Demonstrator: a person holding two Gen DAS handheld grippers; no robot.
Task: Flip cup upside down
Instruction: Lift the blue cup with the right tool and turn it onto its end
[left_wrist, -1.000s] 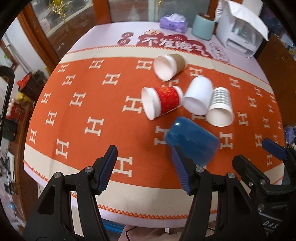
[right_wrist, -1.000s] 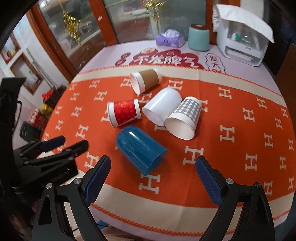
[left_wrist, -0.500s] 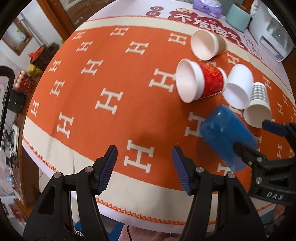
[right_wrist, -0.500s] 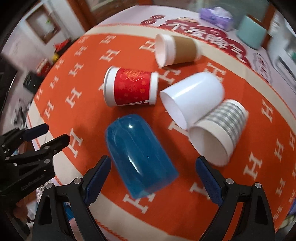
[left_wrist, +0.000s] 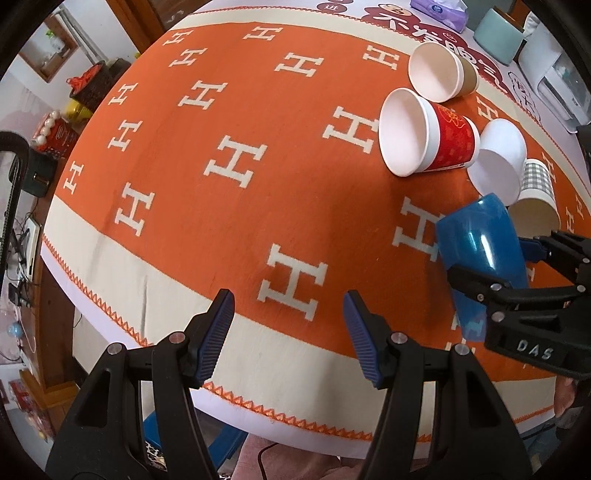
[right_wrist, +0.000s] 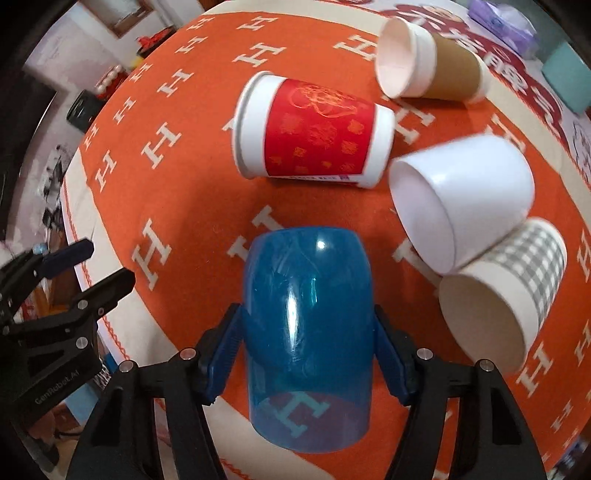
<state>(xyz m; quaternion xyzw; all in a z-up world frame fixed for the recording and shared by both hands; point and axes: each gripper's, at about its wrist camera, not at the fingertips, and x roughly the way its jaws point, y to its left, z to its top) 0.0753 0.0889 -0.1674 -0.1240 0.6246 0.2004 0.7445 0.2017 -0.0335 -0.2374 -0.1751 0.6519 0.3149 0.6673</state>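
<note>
Clamping the blue cup (right_wrist: 306, 325) by its sides, my right gripper (right_wrist: 308, 354) holds it lying over the desk (right_wrist: 192, 199) edge, just near of the red cup (right_wrist: 314, 129) (mouth toward me). My left gripper (left_wrist: 288, 332) hangs wide and empty.

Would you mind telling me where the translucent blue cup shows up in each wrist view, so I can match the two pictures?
Left wrist view: the blue cup sits at the right edge, on its side, held by the right gripper.
Right wrist view: the blue cup fills the lower centre, between the right gripper's fingers.
Shared landmark: the red paper cup, lying on its side on the far side of the blue cup in both views.
</note>
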